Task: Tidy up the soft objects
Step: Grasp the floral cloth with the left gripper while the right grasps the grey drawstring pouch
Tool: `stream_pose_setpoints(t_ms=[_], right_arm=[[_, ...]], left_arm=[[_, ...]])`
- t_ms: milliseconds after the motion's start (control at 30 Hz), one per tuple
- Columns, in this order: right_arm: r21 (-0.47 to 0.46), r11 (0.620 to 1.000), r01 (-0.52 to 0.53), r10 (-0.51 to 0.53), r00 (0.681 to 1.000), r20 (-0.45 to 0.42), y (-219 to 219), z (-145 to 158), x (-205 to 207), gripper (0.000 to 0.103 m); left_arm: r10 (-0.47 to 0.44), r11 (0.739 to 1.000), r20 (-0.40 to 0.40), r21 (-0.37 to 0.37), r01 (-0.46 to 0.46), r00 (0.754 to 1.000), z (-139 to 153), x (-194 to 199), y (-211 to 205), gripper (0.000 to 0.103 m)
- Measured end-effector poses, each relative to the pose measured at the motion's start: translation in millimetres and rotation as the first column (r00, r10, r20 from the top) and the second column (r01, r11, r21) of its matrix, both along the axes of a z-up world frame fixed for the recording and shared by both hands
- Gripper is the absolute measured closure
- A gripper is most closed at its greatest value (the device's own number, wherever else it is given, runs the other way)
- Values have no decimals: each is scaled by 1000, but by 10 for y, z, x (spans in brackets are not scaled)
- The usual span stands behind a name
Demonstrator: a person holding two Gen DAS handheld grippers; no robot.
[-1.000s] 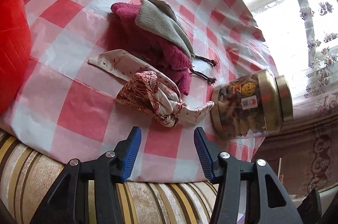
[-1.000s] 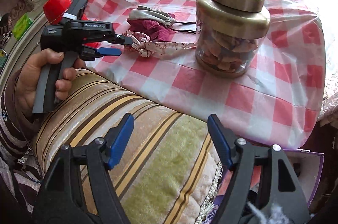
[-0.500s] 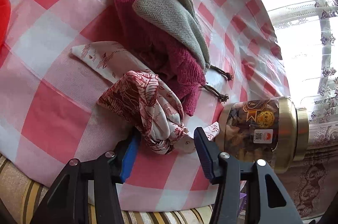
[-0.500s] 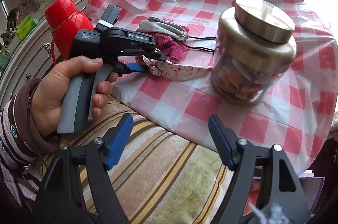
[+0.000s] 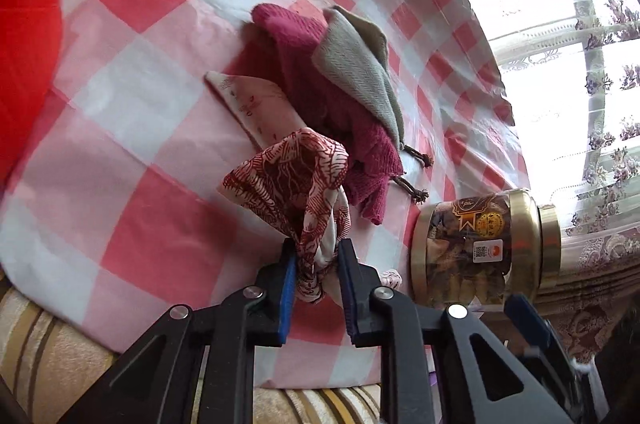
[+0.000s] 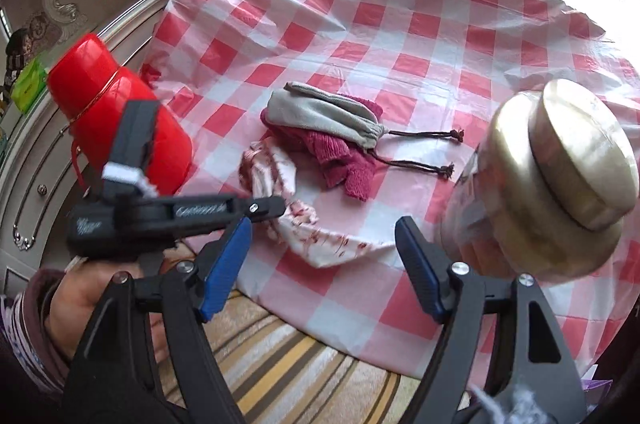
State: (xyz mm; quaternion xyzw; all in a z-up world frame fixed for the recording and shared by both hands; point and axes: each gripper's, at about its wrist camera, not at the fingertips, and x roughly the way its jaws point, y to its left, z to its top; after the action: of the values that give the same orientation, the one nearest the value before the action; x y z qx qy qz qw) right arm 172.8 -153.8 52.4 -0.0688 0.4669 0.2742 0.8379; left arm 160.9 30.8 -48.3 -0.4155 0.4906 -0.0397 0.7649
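Left claw (image 5: 316, 258): closing, pinching patterned scarf (image 5: 296, 183)
Right claw (image 6: 324, 256): spread, nothing between
Worktop (image 6: 440, 35): maroon cloth (image 6: 340, 159), grey pouch (image 6: 320, 113), jar (image 6: 560, 179)

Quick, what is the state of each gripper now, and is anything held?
Left gripper: jaws closing on the red-and-white patterned cloth, pads pressing it.
Right gripper: open, holding nothing.
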Motion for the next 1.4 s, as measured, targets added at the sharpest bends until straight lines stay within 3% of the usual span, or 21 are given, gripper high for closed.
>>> stream_pose_setpoints(t_ms=[167, 267, 500, 800, 833, 867, 933, 1067, 1400], right_arm=[[101, 993, 66, -56, 993, -102, 212, -99, 435, 26], [154, 973, 170, -144, 975, -170, 267, -202, 713, 26], [124, 918, 376, -342, 912, -227, 290, -429, 1206, 26], [113, 885, 452, -401, 863, -308, 266, -893, 1490, 26], [119, 882, 456, -400, 858, -324, 253, -945, 1500, 28], [125, 881, 456, -393, 853, -342, 247, -995, 1508, 37], [119, 891, 439, -374, 856, -356, 272, -1055, 1513, 54], [126, 897, 424, -366, 871, -329, 298, -976, 1475, 70], [188, 909, 372, -327, 916, -233, 319, -388, 1213, 74]], left_arm=[[23, 1000, 48, 4, -24, 999, 64, -264, 169, 82], [24, 1000, 65, 5, -24, 998, 58, -301, 195, 82], [14, 1000, 73, -1, -14, 997, 19, -268, 196, 82], [15, 999, 68, -29, -13, 998, -29, -281, 237, 82], [15, 999, 67, -31, -13, 998, -33, -279, 240, 82], [16, 999, 65, -32, -14, 998, -35, -277, 242, 82], [17, 999, 64, -35, -14, 998, -41, -271, 248, 82], [17, 999, 63, -34, -15, 998, -42, -264, 253, 82], [25, 1000, 73, -16, -23, 997, -11, -296, 224, 82]])
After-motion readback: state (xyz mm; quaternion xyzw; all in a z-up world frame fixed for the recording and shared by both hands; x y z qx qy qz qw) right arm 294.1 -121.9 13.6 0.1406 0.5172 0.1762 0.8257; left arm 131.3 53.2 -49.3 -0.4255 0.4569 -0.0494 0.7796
